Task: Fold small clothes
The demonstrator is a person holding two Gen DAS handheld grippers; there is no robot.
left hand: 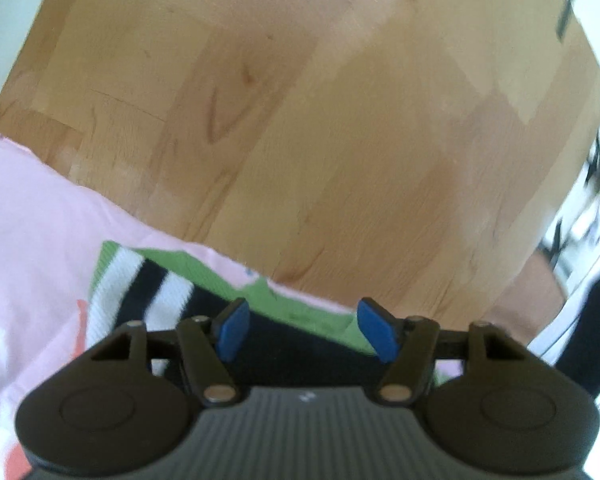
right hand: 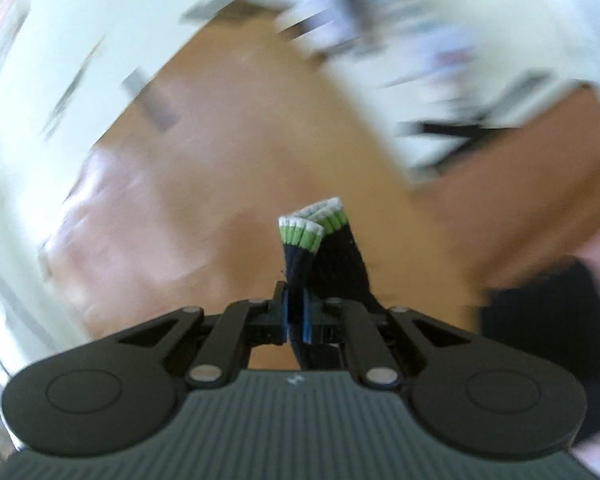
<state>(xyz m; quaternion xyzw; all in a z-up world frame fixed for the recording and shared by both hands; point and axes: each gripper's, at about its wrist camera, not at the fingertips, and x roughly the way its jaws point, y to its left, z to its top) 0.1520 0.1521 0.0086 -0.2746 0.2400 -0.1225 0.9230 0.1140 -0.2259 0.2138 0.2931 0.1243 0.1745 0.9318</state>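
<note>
In the left wrist view my left gripper [left hand: 302, 330] is open and empty, its blue pads wide apart just above a dark sock [left hand: 292, 344] with a black-and-white striped cuff and green parts. That sock lies on a pink cloth [left hand: 32, 216] on the wooden table [left hand: 300, 120]. In the right wrist view my right gripper [right hand: 296, 316] is shut on a dark sock [right hand: 324, 252] with a green and white cuff. It holds the sock above the table, the cuff end sticking forward past the pads. The view is blurred.
The pink cloth covers the table's left near part in the left wrist view. A white wall or floor area [right hand: 60, 60] and blurred dark shapes [right hand: 440, 128] lie beyond the table edge in the right wrist view.
</note>
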